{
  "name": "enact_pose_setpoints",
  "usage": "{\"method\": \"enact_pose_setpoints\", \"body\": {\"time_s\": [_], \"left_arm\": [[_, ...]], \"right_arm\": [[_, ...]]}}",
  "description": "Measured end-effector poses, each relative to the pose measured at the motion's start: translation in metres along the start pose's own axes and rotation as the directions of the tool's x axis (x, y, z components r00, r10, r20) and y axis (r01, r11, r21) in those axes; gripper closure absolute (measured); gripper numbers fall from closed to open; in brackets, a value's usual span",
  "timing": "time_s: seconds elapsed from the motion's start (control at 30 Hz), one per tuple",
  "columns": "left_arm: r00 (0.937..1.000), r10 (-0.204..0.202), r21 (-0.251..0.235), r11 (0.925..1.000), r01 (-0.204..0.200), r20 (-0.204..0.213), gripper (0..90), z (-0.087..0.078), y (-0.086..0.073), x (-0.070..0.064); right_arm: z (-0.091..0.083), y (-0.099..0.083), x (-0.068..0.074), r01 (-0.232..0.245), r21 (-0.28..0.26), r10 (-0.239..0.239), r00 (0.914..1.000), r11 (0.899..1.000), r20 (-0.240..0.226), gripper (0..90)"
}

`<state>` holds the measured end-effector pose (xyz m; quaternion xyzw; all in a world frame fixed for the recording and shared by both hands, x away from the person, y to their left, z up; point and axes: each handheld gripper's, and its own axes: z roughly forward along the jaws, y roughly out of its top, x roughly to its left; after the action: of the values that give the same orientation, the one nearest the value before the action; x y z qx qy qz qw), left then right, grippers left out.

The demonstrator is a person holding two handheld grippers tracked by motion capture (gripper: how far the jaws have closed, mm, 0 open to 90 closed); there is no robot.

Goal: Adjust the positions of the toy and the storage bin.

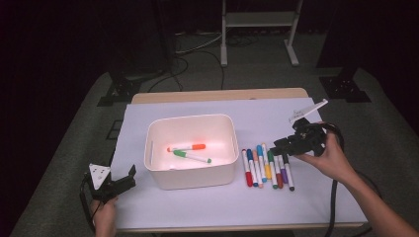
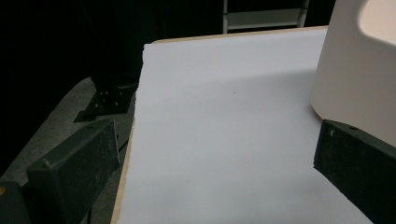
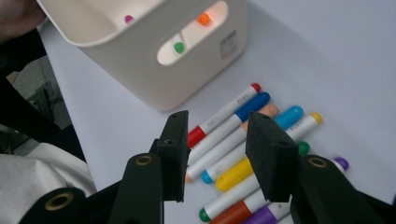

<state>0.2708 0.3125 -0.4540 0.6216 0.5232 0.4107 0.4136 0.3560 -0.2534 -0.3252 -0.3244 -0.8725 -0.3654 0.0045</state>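
Markers [image 1: 267,168] lying in a row just below the right hand-held gripper [image 3: 217,156] | long axes running toward the person | jaws spread, hovering above | left hand-held gripper [image 1: 129,177] spread, idling well apart

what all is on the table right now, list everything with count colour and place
bin: 1, white, middle of the table
markers in the bin: at least 2, white barrels, one with orange cap, one with green cap, lying on the bin floor
markers on the table: a row of about 7 side by side just right of the bin; caps red, blue, orange, light blue, yellow, green, purple
paper sheet: 1, white, covering the tabletop
table: 1, wooden edge showing at the far side
metal frame: 1, white, on the floor beyond the table
left gripper: black, open, near left of the bin, holding nothing
right gripper: black, open, over the marker row
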Motion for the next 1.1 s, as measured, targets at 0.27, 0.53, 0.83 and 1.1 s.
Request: {"method": "enact_pose_setpoints", "body": {"time_s": [0.27,0.53,0.83,1.1], "left_arm": [[1.0,0.006,-0.001,1.0,-0.006,-0.001,0.0,-0.001,0.0,0.0],[1.0,0.008,-0.003,1.0,-0.008,0.0,0.0,-0.001,0.0,-0.001],[1.0,0.009,-0.009,0.9999,-0.009,0.003,0.0,-0.001,0.0,-0.001],[1.0,0.009,-0.009,0.9999,-0.009,0.003,0.0,-0.001,0.0,-0.001]], "right_arm": [[0.006,-0.029,-0.02,-0.071,0.007,0.071,0.9973,0.997,0.022,57.3],[0.019,-0.053,-0.037,-0.135,0.013,0.135,0.9901,0.991,0.039,56.9],[0.03,-0.071,-0.044,-0.166,0.033,0.163,0.9836,0.986,0.078,56.6],[0.035,-0.083,-0.049,-0.183,0.032,0.178,0.9762,0.983,0.124,56.5]]}}
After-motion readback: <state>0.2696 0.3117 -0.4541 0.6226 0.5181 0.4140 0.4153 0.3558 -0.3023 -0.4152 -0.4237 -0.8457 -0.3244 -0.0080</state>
